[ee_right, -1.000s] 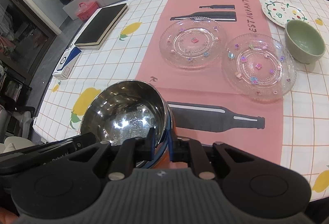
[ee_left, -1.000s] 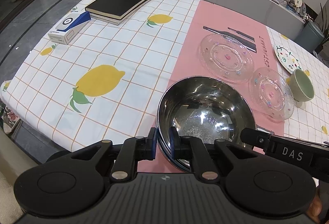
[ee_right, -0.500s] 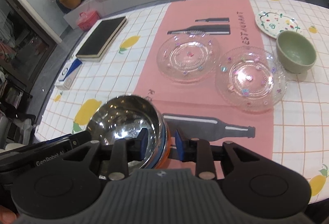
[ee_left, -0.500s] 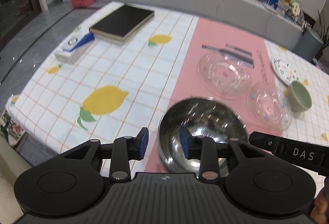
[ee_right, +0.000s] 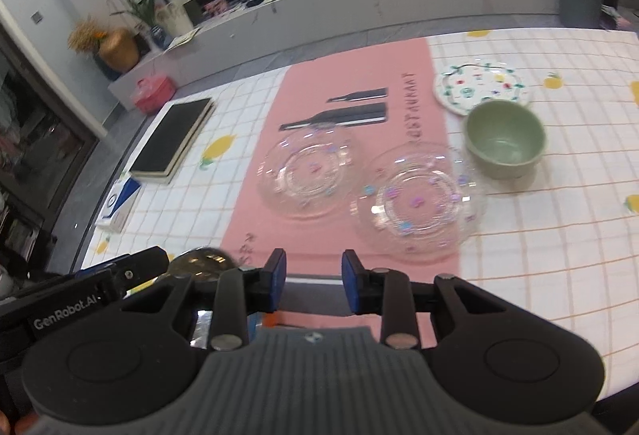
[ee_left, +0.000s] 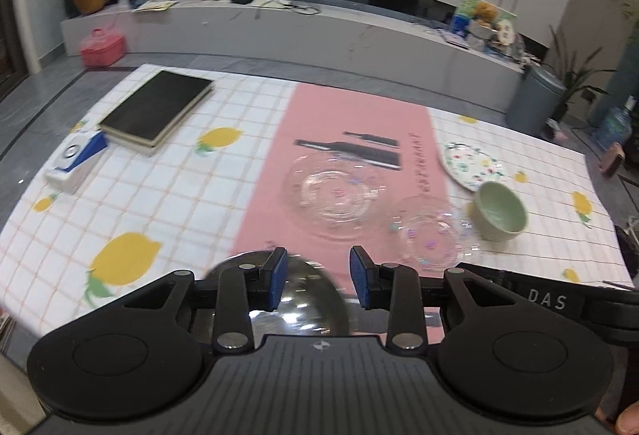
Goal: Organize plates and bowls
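A steel bowl sits on the table near its front edge, just below and behind my left gripper, which is open and off the rim. My right gripper is open too, with only tablecloth between its fingers; the steel bowl peeks out to its left. Farther back lie two clear glass plates, a green bowl and a white patterned plate. The right wrist view shows the same glass plates, green bowl and patterned plate.
A black book and a blue and white box lie at the far left of the lemon-print tablecloth. A pink runner crosses the middle. The other gripper's body reaches in at the right of the left wrist view.
Both grippers were shut on the steel bowl's rim; both have let go and opened. They have risen and drawn back, so the bowl now sits low in both views.
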Motion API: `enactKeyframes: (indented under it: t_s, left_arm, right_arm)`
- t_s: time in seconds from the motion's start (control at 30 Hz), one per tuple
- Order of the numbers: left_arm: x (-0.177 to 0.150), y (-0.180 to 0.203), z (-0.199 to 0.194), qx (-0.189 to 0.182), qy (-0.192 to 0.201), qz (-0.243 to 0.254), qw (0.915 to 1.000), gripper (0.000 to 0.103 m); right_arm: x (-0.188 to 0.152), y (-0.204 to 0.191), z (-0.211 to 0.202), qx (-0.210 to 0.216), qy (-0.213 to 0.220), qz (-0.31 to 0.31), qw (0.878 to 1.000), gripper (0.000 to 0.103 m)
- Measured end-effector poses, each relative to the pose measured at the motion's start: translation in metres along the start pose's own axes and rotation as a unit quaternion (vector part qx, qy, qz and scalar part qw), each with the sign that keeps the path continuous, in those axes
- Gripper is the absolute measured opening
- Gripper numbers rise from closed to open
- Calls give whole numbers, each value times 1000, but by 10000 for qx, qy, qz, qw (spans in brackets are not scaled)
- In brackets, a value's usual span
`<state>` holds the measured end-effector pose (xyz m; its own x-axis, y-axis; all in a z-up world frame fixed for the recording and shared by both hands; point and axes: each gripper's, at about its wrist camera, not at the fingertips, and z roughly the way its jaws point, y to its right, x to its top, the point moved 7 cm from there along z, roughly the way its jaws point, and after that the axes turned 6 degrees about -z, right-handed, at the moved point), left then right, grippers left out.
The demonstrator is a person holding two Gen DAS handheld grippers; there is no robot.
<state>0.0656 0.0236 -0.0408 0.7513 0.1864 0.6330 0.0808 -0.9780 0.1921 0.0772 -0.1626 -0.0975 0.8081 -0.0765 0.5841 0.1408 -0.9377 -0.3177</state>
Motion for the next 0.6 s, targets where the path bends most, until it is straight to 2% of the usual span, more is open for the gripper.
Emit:
enactKeyframes:
  t_s: [0.17,0.37,0.6]
  left_arm:
    - [1,33,9,-192,-99,166,9996,40]
    - [3,64,23,-249,-205,389,9987,40]
    - [17,91,40,-525,-227,358,9977,40]
  right_arm:
    - [3,33,-6,-130,85,250,9996,30]
    - [11,63,-11,-224,172,405,9988,30]
    - [29,91,-10,-340,249,447,9981,30]
